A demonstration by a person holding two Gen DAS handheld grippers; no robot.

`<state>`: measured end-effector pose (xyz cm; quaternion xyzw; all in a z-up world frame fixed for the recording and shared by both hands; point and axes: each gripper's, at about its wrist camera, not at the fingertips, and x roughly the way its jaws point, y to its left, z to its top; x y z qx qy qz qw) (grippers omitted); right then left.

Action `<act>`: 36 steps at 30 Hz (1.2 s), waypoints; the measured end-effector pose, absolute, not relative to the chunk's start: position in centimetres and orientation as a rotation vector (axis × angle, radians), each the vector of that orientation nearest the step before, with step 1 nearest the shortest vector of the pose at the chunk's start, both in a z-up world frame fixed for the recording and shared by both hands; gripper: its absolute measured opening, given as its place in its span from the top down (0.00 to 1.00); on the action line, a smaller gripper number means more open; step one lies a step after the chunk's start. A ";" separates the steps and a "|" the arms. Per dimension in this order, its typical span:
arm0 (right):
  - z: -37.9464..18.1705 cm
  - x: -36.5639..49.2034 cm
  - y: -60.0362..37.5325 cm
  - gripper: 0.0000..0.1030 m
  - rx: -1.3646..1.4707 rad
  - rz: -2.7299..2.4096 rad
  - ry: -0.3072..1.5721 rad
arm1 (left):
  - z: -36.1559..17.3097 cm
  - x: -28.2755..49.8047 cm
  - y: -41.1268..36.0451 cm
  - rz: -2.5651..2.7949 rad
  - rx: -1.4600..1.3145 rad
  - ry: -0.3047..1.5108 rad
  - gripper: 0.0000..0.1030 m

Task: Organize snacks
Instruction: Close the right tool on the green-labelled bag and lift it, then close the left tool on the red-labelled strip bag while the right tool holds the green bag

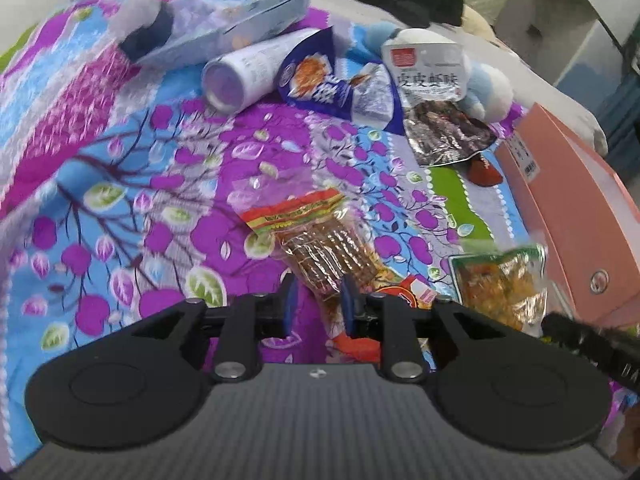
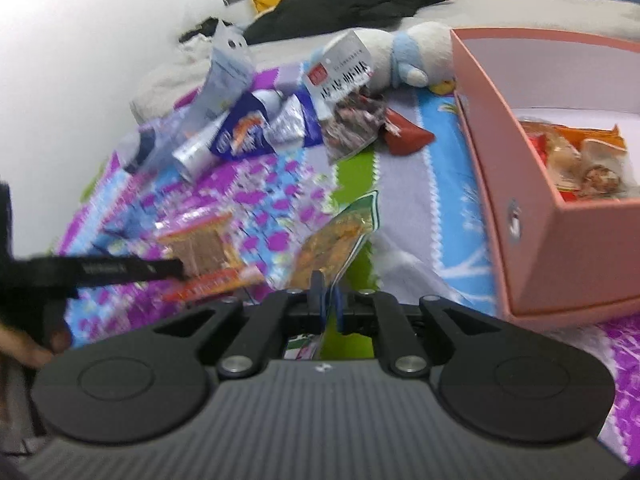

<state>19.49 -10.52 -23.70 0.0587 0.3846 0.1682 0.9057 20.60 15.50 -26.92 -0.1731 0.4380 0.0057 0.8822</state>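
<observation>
- Spread over a bed, a purple and blue floral bedspread [image 1: 132,184] is seen carrying the snacks, with a pink box [image 2: 532,216] standing open at its right side.
- Several packets are already seen inside the pink box, so part of the sorting is judged done.
- A yellow-filled packet with a green edge [image 2: 340,236] is held by its lower edge in the right claw [image 2: 326,300], whose jaws are pressed together on it; the packet is held above the bedspread, near the box but not yet in it.
- The left claw [image 1: 318,300] is seen partly open with nothing clamped; a red-topped packet of brown strips [image 1: 320,240] lies just beyond its fingertips, untouched, with another red wrapper [image 1: 404,292] beside it.
- Left on the bedspread farther off are a blue packet [image 1: 320,80], a white tube [image 1: 248,76], a clear packet of dark pieces [image 1: 440,120], a pale blue pouch [image 1: 256,16] and a small red packet [image 1: 482,170].
- A plush toy [image 1: 484,88] lies behind these.
- Most of the task is judged still to be done.
</observation>
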 end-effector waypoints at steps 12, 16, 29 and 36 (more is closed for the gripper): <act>-25.3 19.0 -10.3 0.18 0.083 0.292 0.822 | -28.0 22.5 16.5 0.119 -0.497 0.945 0.09; -26.2 19.5 -9.8 0.16 0.081 0.275 0.830 | -28.4 23.7 16.0 0.138 -0.518 0.963 0.04; -29.3 21.1 -6.4 0.05 -0.105 0.370 0.807 | -29.1 25.0 16.7 0.122 -0.622 0.976 0.00; -28.9 21.2 -6.0 0.21 -0.122 0.400 0.785 | -29.1 24.5 17.5 0.103 -0.679 0.948 0.00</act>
